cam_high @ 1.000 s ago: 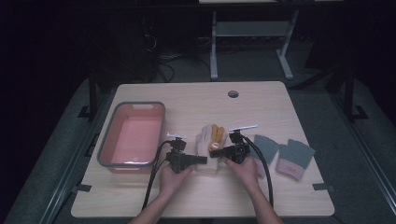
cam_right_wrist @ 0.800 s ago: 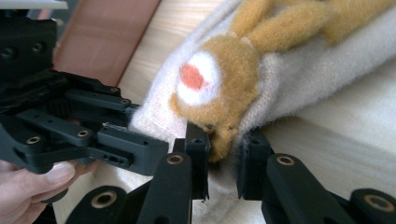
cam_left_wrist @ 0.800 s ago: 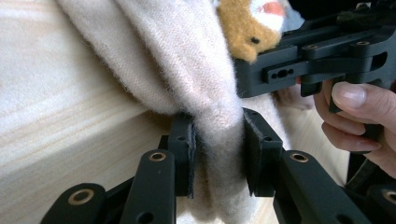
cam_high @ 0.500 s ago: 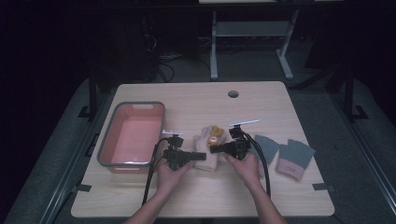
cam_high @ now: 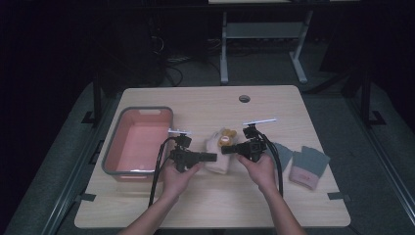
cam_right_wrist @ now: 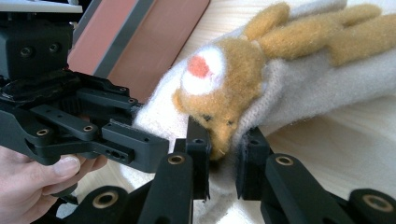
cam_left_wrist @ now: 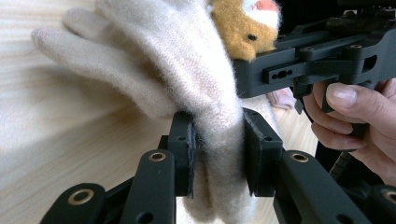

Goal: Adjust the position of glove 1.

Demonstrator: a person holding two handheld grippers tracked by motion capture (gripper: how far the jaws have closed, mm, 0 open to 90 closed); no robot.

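Jaws of both grippers — left gripper (cam_left_wrist: 217, 154), right gripper (cam_right_wrist: 223, 161) — clamp the cream glove (cam_left_wrist: 187, 70).

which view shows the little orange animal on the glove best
The right gripper view: the orange animal lies close up on the cream glove, face and ears clear. The left gripper view catches part of it; the high view shows a tiny orange patch.

Light wooden table (cam_high: 205, 105) with pink bin (cam_high: 139, 142), cream glove (cam_high: 219, 155) and grey gloves (cam_high: 299, 161).
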